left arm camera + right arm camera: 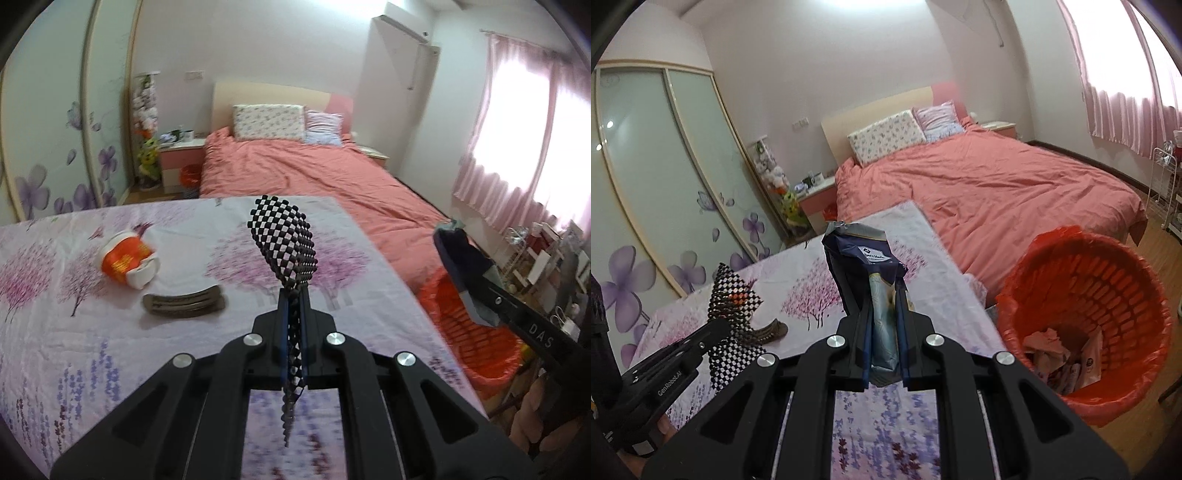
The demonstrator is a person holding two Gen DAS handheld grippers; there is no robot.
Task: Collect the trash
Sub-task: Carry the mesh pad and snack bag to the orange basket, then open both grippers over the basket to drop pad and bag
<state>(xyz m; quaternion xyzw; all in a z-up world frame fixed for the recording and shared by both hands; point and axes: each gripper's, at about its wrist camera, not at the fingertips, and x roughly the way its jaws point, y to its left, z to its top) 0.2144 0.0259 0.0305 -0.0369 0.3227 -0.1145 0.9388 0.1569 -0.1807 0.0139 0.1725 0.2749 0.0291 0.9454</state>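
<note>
A black-and-white checkered mesh sheet (286, 236) is clamped between the closed fingers of the left gripper (294, 295). It is held on edge, its long axis running away from the gripper and upward, with the wider rounded end pointing toward the pink bed (314, 170) and a narrow tail hanging down behind the fingers. It is held above the table covered by a floral lavender-and-pink cloth (74, 350).

A dark navy foil snack packet with a pale silver-blue inside (866, 273) is pinched between the fingers of the right gripper (884, 321), which are closed on its lower part. The packet is held roughly upright, its long axis rising away from the gripper, with the crumpled, torn top pointing up and away. It is held over the table edge, just left of the bin.

An orange slatted plastic basket lined with an orange bag (1086, 266) stands on the floor beside the table's right edge. Crumpled paper and several light-coloured wrappers (1067, 354) are seen lying at its bottom.

On the cloth, an orange-and-white cup-shaped container (129, 258) lies on its side, and a dark brown curved strip (184, 304) lies near it, apart from it.
</note>
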